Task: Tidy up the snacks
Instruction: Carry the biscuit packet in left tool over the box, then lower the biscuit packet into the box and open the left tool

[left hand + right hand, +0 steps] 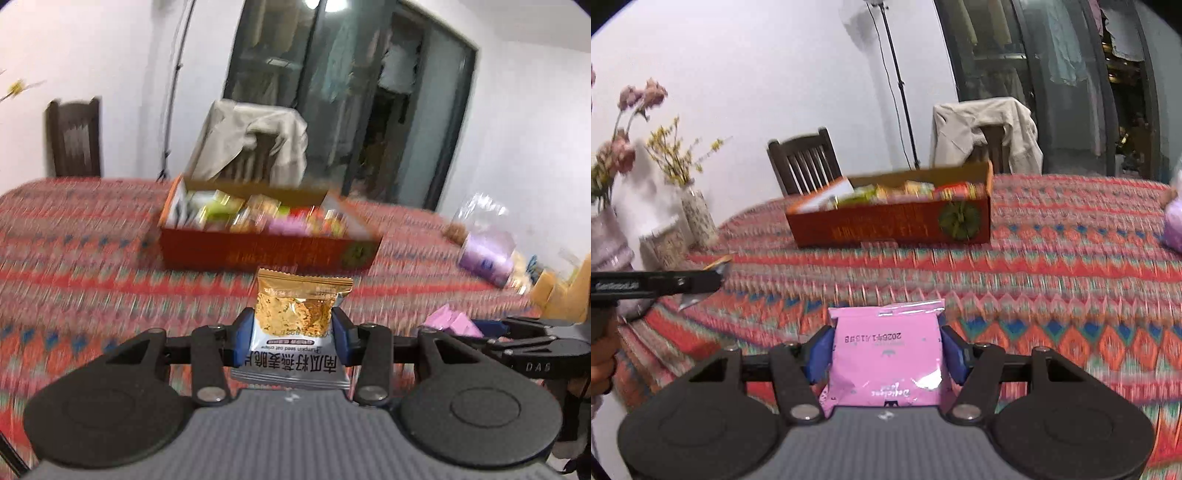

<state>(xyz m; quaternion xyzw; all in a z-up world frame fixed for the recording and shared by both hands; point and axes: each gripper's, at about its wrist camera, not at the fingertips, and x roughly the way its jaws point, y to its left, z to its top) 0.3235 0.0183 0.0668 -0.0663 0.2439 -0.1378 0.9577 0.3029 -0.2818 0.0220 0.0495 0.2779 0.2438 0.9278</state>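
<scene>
My left gripper (293,332) is shut on a gold and white oat crisp packet (299,325), held above the patterned tablecloth. My right gripper (886,347) is shut on a pink snack packet (884,354), also held above the cloth. A red cardboard box (266,251) full of mixed snack packets stands ahead of both grippers; it also shows in the right wrist view (894,225). The right gripper with its pink packet (454,323) appears at the right of the left wrist view. The left gripper (657,286) shows side-on at the left of the right wrist view.
A clear bag with purple packets (484,247) lies at the table's right. Vases with flowers (694,210) stand at the table's left edge. Two dark chairs (805,162) stand behind the table, one draped with a beige jacket (986,129). A lamp stand (901,92) is by the wall.
</scene>
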